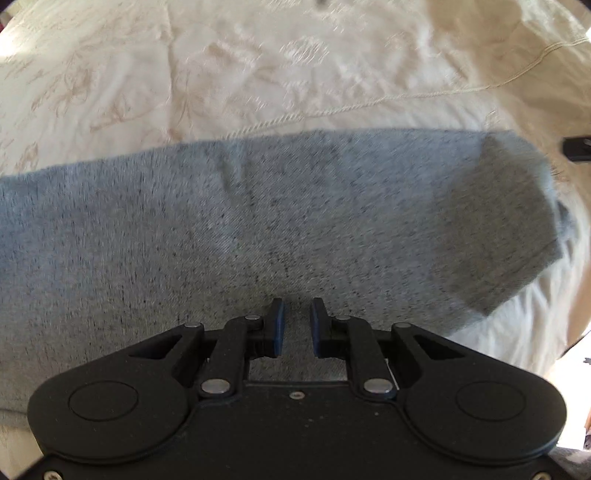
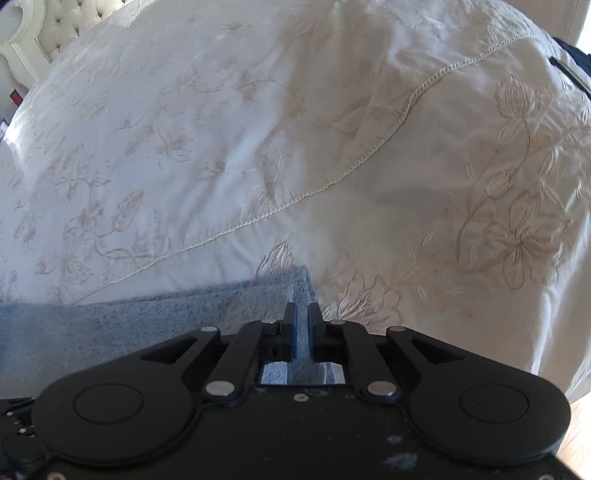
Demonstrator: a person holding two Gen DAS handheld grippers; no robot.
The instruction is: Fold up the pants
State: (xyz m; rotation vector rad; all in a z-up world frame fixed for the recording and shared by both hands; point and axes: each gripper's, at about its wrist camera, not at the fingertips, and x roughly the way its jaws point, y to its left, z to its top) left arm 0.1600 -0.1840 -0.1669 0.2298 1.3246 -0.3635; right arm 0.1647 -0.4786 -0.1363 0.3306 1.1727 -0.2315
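Observation:
Grey heathered pants [image 1: 258,229] lie spread across a cream embroidered bedspread [image 1: 184,74]. In the left wrist view my left gripper [image 1: 297,325] hovers over the middle of the fabric, its blue-padded jaws a little apart with nothing between them. The right end of the pants is folded over at a corner [image 1: 509,229]. In the right wrist view my right gripper [image 2: 302,332] is closed on the corner edge of the pants [image 2: 184,310], with grey fabric pinched between the jaws.
The bedspread [image 2: 258,129] has a corded seam [image 2: 369,155] running diagonally. A tufted white headboard [image 2: 55,22] stands at the far left. The bed's edge drops off at the right, with wood floor [image 2: 580,424] below.

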